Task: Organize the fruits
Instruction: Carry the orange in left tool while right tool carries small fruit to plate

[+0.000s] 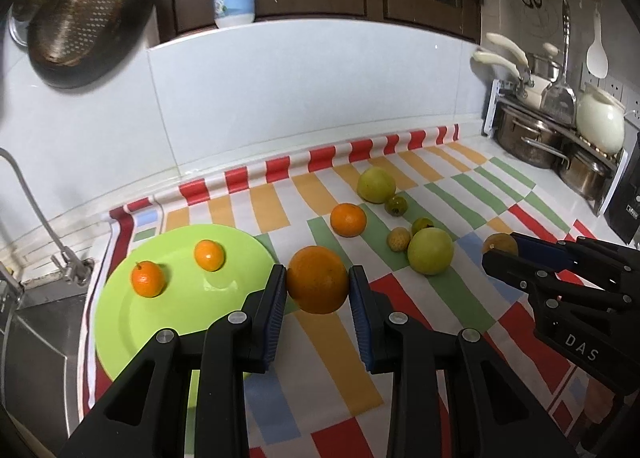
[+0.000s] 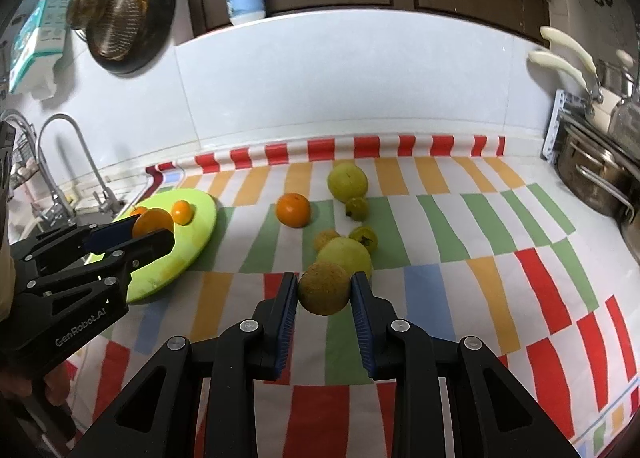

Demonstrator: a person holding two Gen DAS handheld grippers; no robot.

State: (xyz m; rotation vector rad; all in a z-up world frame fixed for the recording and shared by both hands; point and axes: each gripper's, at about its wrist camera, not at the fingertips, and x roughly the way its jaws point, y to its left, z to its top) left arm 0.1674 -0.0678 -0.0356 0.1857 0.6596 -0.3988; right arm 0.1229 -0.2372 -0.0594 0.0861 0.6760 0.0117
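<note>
Left gripper [image 1: 318,280] is clamping my large orange [image 1: 317,278] above the striped cloth [image 1: 340,358]. Right gripper [image 2: 325,294] is gripping a brownish fruit [image 2: 324,288]; I am holding both angled downward, white tiled wall [image 2: 340,81] behind.

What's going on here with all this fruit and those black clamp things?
A person is sorting fruit on a striped cloth, working a hand-held gripper in each hand. The left hand-held gripper is clamped on a large orange, beside a green plate that already holds two small oranges. The right hand-held gripper is clamped on a brownish round fruit. Another orange, two yellow-green fruits and a few small ones lie loose on the cloth.
</note>
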